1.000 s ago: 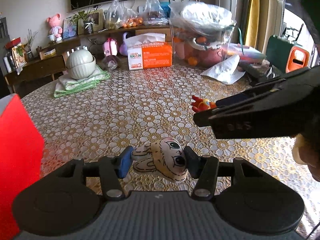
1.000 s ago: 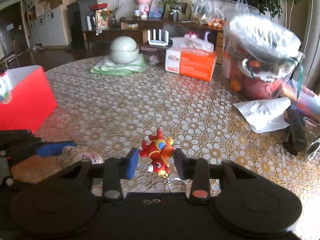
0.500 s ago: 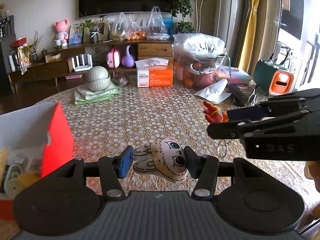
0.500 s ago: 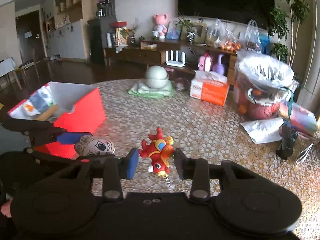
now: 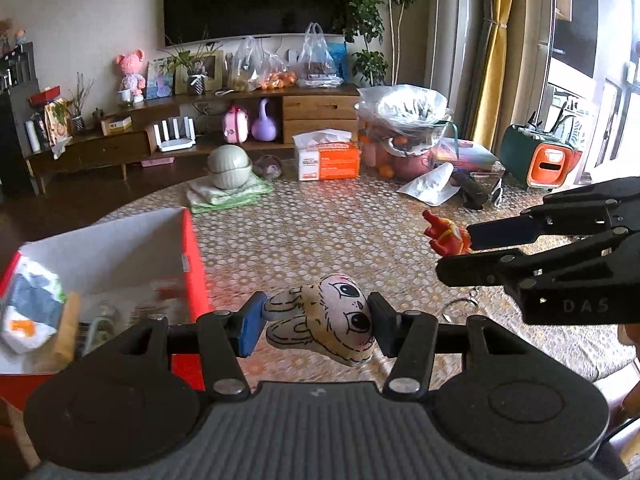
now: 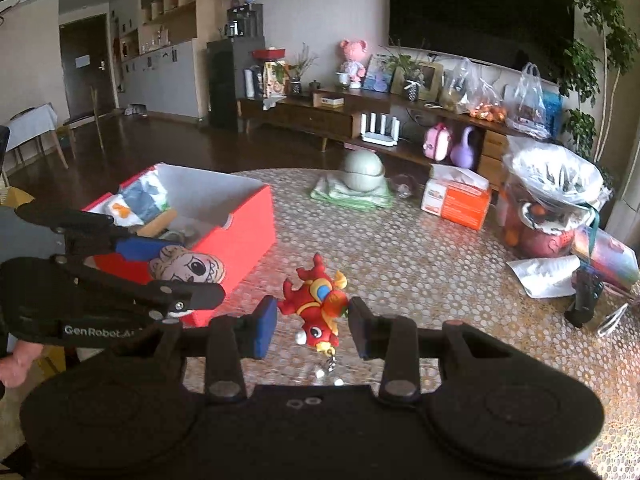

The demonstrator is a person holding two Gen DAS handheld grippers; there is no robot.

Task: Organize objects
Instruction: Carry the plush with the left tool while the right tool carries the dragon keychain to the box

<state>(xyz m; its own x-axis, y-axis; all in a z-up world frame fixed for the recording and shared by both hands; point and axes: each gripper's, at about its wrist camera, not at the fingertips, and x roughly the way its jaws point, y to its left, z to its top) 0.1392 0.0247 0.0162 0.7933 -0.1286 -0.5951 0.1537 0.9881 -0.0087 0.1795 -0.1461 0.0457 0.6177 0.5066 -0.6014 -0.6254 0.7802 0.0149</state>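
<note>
My left gripper (image 5: pixel 317 320) is shut on a flat cream rabbit-face plush (image 5: pixel 326 322), held in the air above the table just right of the red box (image 5: pixel 192 256). In the right wrist view the same plush (image 6: pixel 188 267) shows near the red box (image 6: pixel 248 232). My right gripper (image 6: pixel 313 324) is shut on a red dragon keychain toy (image 6: pixel 316 306), its ring dangling below. From the left wrist view that dragon toy (image 5: pixel 446 237) sticks out of the right gripper at right. The box holds several items, among them folded cloth (image 6: pixel 140 200).
A round table with a patterned cloth (image 6: pixel 400 256) carries an orange tissue box (image 6: pixel 456 200), a green lidded bowl on a towel (image 6: pixel 362 170), a bagged basket of fruit (image 6: pixel 552 196), white paper (image 6: pixel 544 276) and a black device (image 6: pixel 584 300). A person's hand (image 6: pixel 14 364) shows at left.
Both grippers have risen well above the table with their toys still held. The red box's open inside has come into view, and the left gripper now sits close beside it.
</note>
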